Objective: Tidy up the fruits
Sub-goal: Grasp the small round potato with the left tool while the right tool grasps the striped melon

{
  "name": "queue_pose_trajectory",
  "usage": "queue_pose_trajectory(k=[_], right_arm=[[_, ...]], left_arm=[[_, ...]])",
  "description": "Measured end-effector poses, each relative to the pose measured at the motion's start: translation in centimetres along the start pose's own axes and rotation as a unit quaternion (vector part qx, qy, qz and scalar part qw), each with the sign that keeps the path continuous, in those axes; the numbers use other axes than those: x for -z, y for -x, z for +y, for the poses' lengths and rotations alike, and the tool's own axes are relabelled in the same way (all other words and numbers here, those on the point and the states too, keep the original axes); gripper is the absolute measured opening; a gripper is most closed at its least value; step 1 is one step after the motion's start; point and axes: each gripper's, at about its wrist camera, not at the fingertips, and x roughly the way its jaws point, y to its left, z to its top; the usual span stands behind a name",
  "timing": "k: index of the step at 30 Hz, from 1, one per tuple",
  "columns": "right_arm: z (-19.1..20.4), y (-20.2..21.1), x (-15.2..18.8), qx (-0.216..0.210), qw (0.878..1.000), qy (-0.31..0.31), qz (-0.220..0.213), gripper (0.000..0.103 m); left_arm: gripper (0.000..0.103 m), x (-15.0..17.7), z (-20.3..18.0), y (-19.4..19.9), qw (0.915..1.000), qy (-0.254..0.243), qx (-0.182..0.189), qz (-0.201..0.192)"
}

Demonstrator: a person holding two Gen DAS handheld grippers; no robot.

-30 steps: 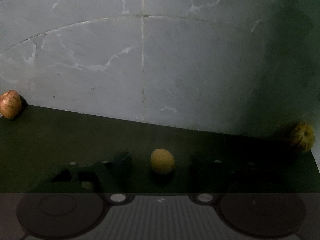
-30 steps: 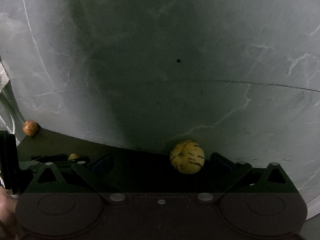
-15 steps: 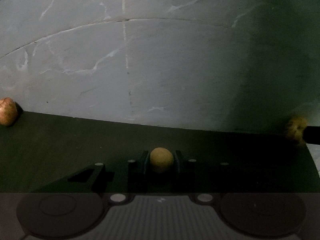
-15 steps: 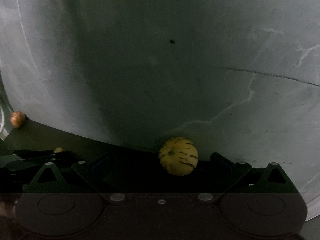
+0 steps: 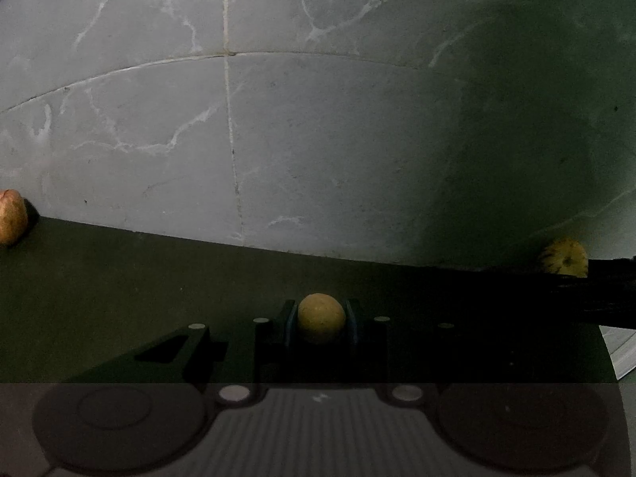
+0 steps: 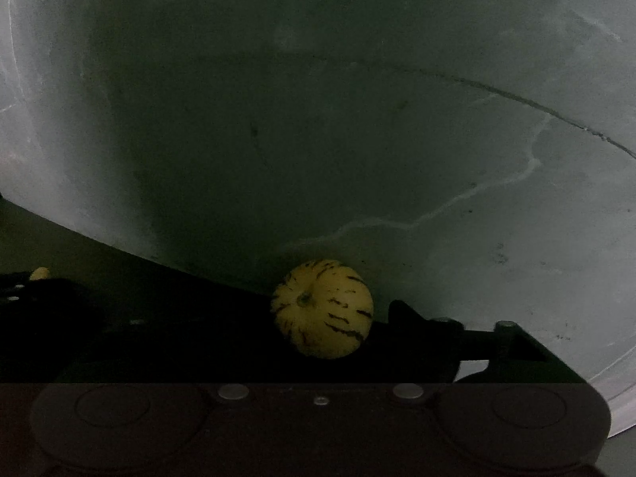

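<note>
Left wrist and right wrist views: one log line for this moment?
left claw: shut on small yellow fruit | right claw: open around striped yellow melon | reddish fruit: on mat, untouched

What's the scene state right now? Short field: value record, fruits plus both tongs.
surface: dark mat against a grey marbled tile wall
left tongs: shut on small yellow round fruit, a pad on each side of it
right tongs: open, around the striped yellow fruit; contact cannot be told
striped yellow fruit: by the mat's wall edge
reddish-brown fruit: far left on the mat by the wall, untouched
lighting: dim, right side in shadow
</note>
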Motion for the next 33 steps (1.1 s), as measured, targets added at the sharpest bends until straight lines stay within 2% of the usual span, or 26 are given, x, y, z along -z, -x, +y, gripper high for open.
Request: queue_pose_trajectory(k=[2, 6, 11, 23, 33], right_arm=[[0.4, -0.3, 0.0, 0.005, 1.000, 0.002, 0.007, 0.056], [0.4, -0.3, -0.3, 0.006, 1.000, -0.005, 0.007, 0.055], [0.9, 0.4, 0.2, -0.025, 1.000, 0.006, 0.005, 0.054], [2.7, 5.5, 0.1, -0.090, 0.996, 0.014, -0.014, 0.054], [3.2, 11.3, -1.4, -0.136, 0.989, 0.030, -0.046, 0.054]], left_arm=[[0.027, 0.1, -0.3, 0.7, 1.0000, -0.001, -0.001, 0.000], [0.027, 0.4, -0.2, 0.8, 1.0000, 0.002, -0.001, 0.001], [0.027, 0.5, -0.2, 1.0, 1.0000, 0.004, -0.001, 0.002], [0.027, 0.2, -0.1, 2.3, 0.9998, 0.015, -0.003, -0.014], [0.027, -0.2, -0.1, 6.3, 0.9986, 0.027, -0.015, -0.043]])
